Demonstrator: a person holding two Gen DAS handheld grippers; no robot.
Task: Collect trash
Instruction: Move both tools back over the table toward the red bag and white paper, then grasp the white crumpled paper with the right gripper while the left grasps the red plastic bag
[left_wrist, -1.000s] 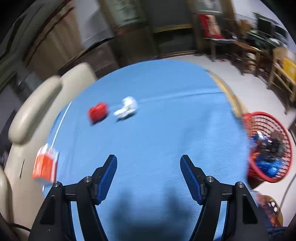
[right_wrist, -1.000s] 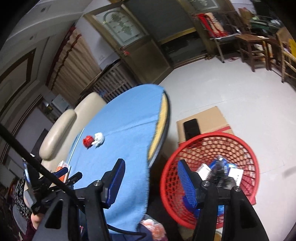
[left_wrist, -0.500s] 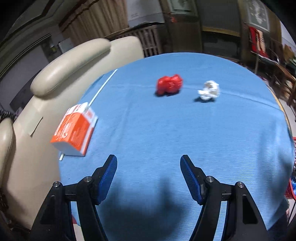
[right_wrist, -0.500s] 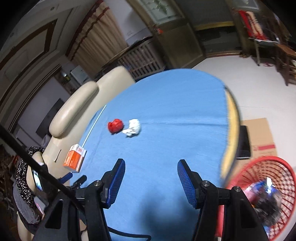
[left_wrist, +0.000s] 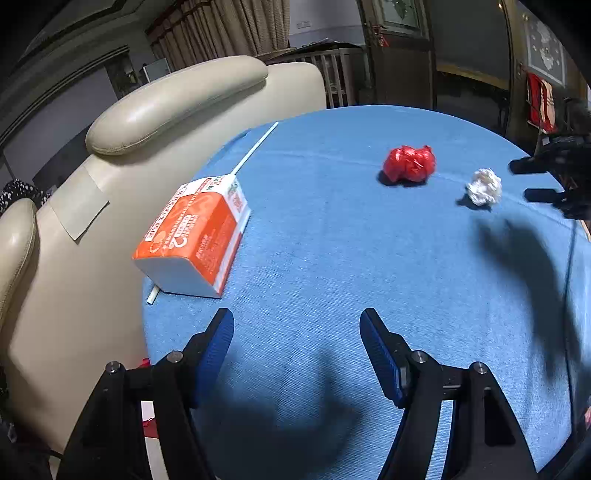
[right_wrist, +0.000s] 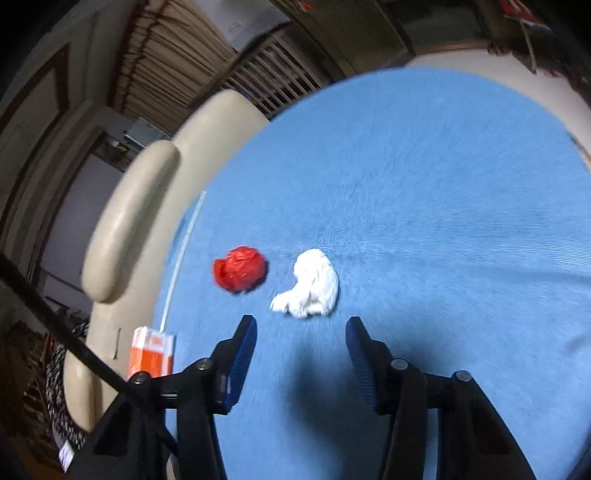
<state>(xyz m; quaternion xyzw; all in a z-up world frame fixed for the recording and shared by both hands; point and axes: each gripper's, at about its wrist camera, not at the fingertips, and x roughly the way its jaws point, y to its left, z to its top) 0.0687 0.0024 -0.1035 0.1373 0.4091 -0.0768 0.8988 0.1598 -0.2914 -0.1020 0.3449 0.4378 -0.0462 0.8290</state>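
An orange and white carton (left_wrist: 194, 234) lies on the blue tablecloth (left_wrist: 332, 258), ahead and to the left of my left gripper (left_wrist: 296, 334), which is open and empty. A crumpled red wrapper (left_wrist: 408, 164) and a white paper ball (left_wrist: 484, 186) lie farther off to the right. In the right wrist view the white paper ball (right_wrist: 312, 284) sits just beyond my right gripper (right_wrist: 301, 332). Its jaws are closing with nothing between them. The red wrapper (right_wrist: 240, 269) lies left of the ball. The right gripper's dark fingers (left_wrist: 546, 181) show at the left view's right edge.
A long white straw (left_wrist: 255, 149) runs under the carton along the table's left edge. A cream leather armchair (left_wrist: 110, 177) stands against that edge. The orange carton (right_wrist: 151, 354) shows at the lower left of the right wrist view. Dark furniture and curtains fill the background.
Both grippers swung left from the red basket's side. The carton, wrapper and paper ball came nearer. The right gripper came in over the table towards the white ball, its jaws now narrower.
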